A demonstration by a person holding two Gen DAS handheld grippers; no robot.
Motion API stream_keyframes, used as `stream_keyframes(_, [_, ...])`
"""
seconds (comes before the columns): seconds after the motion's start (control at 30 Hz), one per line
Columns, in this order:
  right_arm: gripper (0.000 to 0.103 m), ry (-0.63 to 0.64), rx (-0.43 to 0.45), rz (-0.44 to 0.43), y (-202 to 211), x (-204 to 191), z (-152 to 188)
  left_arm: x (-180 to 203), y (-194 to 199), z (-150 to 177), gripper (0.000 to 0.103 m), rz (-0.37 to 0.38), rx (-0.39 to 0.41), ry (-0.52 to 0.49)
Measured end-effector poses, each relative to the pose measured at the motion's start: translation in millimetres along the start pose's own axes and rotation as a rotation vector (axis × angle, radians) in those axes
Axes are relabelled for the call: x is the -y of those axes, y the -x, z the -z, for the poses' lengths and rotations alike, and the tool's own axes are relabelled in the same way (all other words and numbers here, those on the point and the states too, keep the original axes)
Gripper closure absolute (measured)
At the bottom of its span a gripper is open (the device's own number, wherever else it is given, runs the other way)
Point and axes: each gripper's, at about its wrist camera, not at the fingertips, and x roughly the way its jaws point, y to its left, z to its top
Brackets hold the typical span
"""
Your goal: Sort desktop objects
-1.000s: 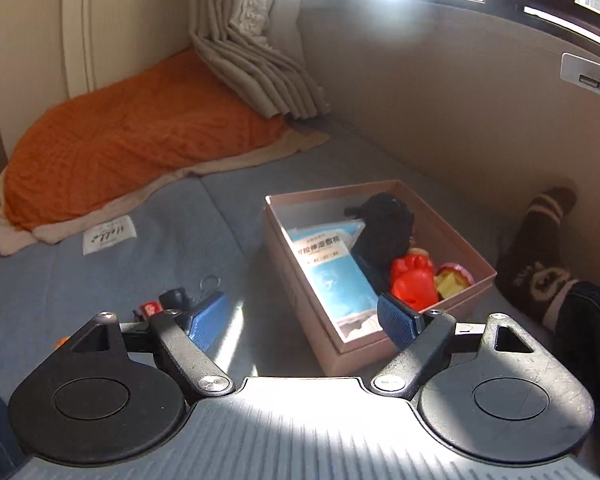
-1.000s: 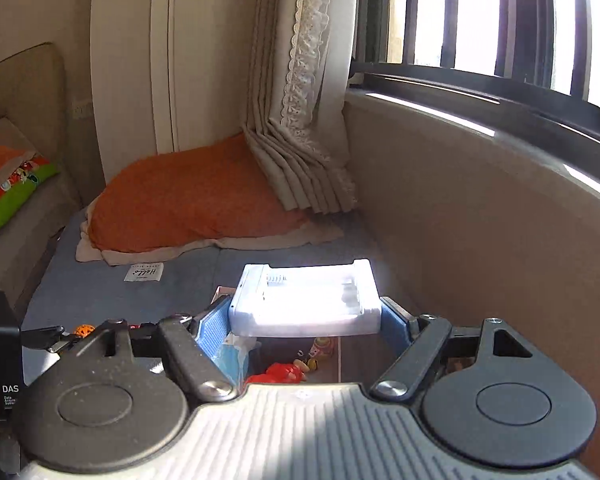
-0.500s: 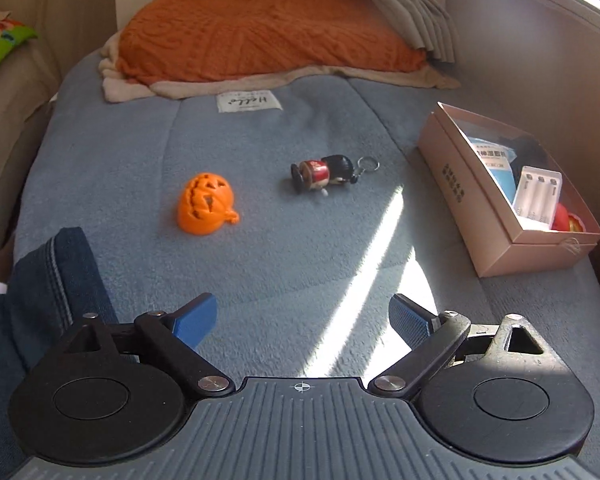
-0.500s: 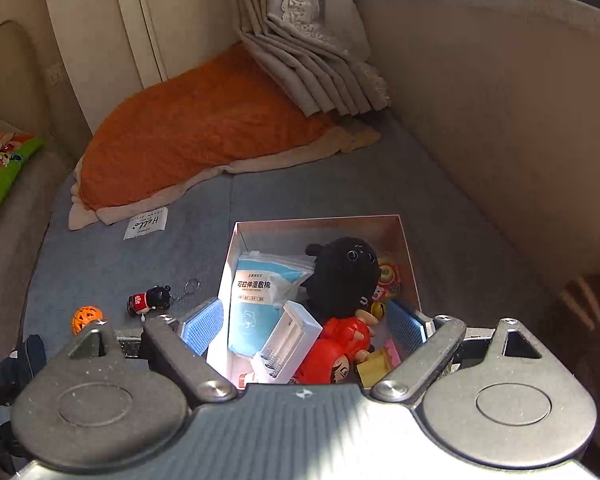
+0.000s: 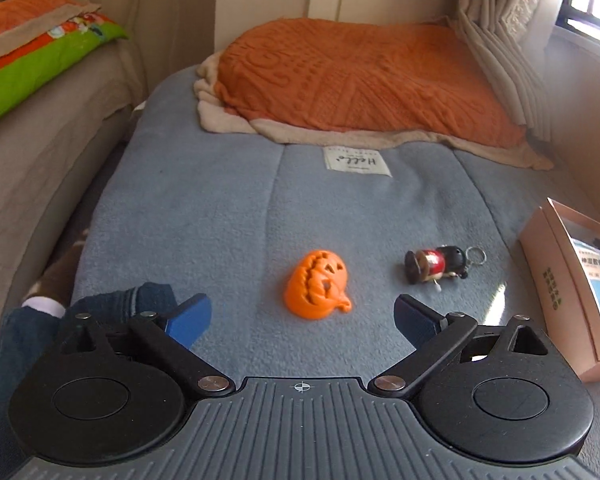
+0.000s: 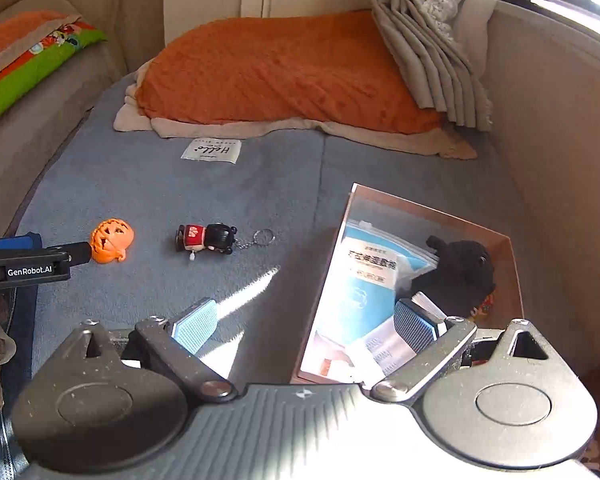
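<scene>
An orange pumpkin toy [image 5: 318,286] lies on the blue mat just ahead of my open, empty left gripper [image 5: 302,316]; it also shows in the right wrist view [image 6: 111,240]. A red-and-black wind-up keychain toy [image 5: 436,264] lies to its right, also seen in the right wrist view [image 6: 208,238]. The pink box [image 6: 514,264] holds a blue packet [image 6: 364,280], a black plush [image 6: 460,268] and a white case [image 6: 380,350]. My right gripper [image 6: 304,326] is open and empty over the box's near left edge. The left gripper [image 6: 32,264] shows at the right wrist view's left edge.
The box's left wall [image 5: 556,288] is at the right of the left wrist view. An orange blanket [image 5: 360,76] covers the mat's far end. A white label [image 5: 356,160] is sewn on the mat. A sofa [image 5: 40,152] runs along the left, a wall [image 6: 560,140] along the right. My knee [image 5: 16,344] is near left.
The left gripper has swung left and closed in on the pumpkin toy. The right gripper, open since dropping the white case in the box, has shifted left and lower over the box's edge.
</scene>
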Motion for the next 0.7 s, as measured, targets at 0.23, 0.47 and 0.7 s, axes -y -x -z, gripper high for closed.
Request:
stream_keyframes(0.23, [0.031, 0.106, 0.048, -0.005, -83, -70, -35, -5, -13, 4, 0.002, -0.058, -0.035, 0.014])
stream_keyframes(0.47, [0.029, -0.089, -0.130, -0.102, -159, -62, -57, 0, -23, 11, 0.002, -0.043, -0.098, -0.008])
stream_keyframes(0.7, [0.051, 0.018, -0.083, -0.131, -117, -66, -36, 5, -29, 15, 0.002, -0.048, -0.122, -0.020])
